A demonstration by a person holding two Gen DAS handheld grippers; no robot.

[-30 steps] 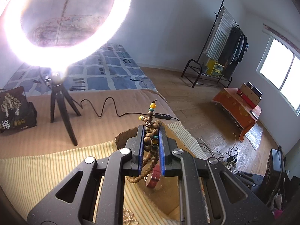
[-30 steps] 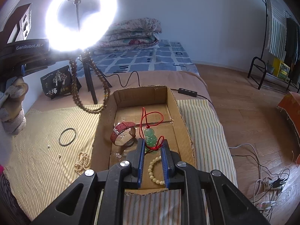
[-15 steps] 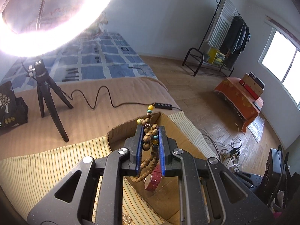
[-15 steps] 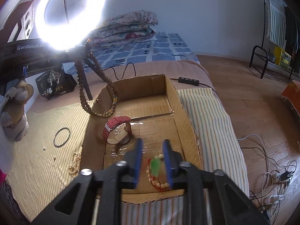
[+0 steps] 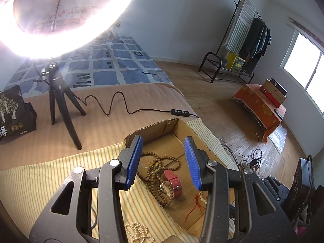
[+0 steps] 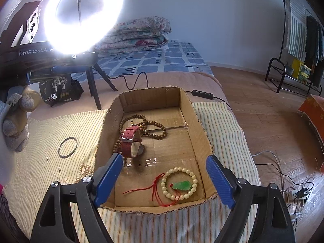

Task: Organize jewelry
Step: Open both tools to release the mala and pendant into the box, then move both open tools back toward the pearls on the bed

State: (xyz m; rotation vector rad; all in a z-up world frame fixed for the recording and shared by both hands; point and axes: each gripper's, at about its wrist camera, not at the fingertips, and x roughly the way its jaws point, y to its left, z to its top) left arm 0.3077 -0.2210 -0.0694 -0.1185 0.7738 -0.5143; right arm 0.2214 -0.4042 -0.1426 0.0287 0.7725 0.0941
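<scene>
Both grippers, left gripper (image 5: 164,161) and right gripper (image 6: 165,179), hang with jaws spread wide, gripping nothing. The wooden bead necklace (image 6: 150,128) lies in the cardboard box (image 6: 199,125), tangled around the red watch (image 6: 130,139); the cream bracelet (image 6: 179,183) with its green pendant (image 6: 182,185) sits nearer the box's front.

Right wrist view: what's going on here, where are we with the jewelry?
Both grippers are open and hold nothing. The left gripper hovers over the cardboard box, where the wooden bead necklace lies tangled with the red-strap watch. The right gripper sits at the box's near end, above the cream bead bracelet and the green pendant on its red cord. Outside the box, a dark bangle and pearl strand lie on the striped cloth.
</scene>
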